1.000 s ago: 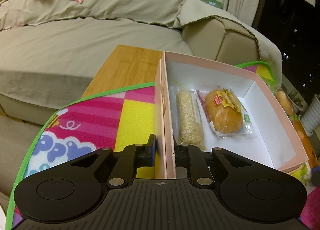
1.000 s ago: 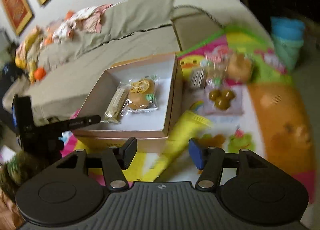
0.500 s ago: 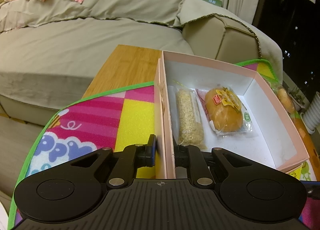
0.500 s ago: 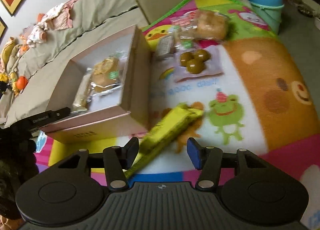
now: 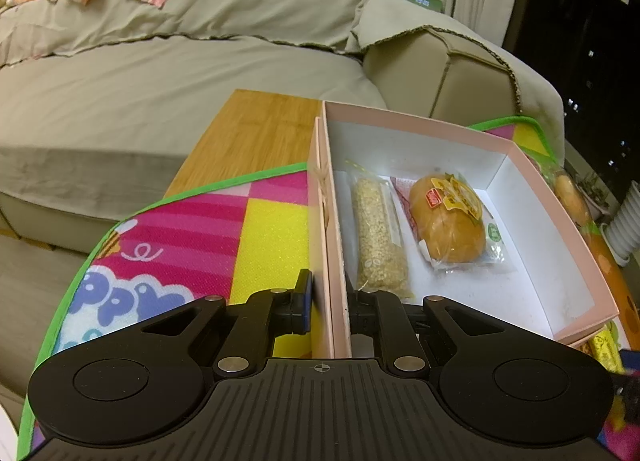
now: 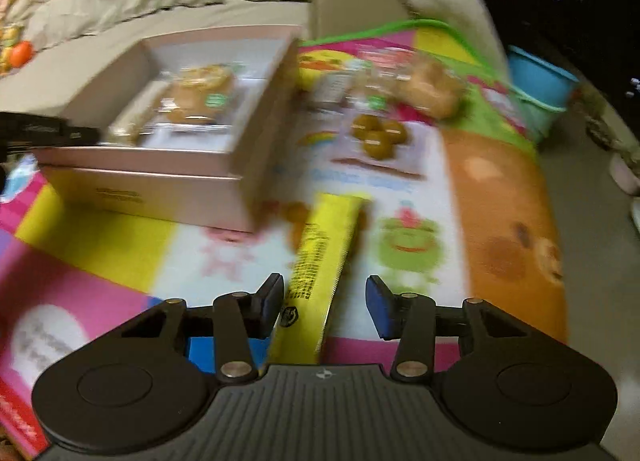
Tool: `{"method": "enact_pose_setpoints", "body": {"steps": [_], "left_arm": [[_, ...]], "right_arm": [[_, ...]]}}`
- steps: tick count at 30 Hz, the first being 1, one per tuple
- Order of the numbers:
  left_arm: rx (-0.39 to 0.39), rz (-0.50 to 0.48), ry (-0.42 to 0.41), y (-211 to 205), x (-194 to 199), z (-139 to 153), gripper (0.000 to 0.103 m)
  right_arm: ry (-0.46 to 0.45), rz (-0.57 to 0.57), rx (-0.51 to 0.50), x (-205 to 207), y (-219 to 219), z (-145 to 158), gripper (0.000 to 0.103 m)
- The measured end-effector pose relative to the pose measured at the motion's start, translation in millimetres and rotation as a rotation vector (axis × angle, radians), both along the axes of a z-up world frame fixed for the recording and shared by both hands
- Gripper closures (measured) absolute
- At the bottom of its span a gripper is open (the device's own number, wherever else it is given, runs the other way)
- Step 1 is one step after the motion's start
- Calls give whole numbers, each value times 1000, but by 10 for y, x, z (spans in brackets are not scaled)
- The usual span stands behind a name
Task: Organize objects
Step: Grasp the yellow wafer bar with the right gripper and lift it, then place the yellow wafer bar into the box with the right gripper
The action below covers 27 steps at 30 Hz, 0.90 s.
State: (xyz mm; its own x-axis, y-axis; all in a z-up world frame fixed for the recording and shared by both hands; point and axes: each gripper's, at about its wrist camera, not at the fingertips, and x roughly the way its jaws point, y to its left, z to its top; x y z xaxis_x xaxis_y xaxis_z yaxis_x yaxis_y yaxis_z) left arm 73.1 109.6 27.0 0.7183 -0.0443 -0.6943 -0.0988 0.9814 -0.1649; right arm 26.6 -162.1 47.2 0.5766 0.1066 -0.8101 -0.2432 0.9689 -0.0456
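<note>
the near wall of the pink box [image 5: 338, 245] is clenched by the left tongs [image 5: 328, 301]; a grain bar [image 5: 378, 237] and a wrapped bun [image 5: 450, 221] are held inside it. the right tongs [image 6: 322, 303] are spread wide around a yellow packet [image 6: 320, 261] lying on the play mat [image 6: 120, 253], without touching it.

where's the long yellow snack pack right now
In the right wrist view, the yellow snack pack lies on the play mat, between the open right claw's fingers, just right of the pink box.
</note>
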Motion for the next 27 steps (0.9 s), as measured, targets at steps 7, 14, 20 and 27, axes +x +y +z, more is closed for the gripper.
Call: {"method": "enact_pose_setpoints", "body": {"steps": [7,14,20,27], "left_arm": [[-3,-2,1,5,-3,3,89],[-6,-2,1,7,-6,17,88],[-16,-1,0,17,-10,25,88],[-24,-5,-2,40,-23,21,88]], "right_arm": [[-4,-7,29,17,-147,4,79],[6,33,42,-174,-137,132,81],[-40,35,178,-321,-242,678,81],[-126,127,395,-143,88,1297,81]]}}
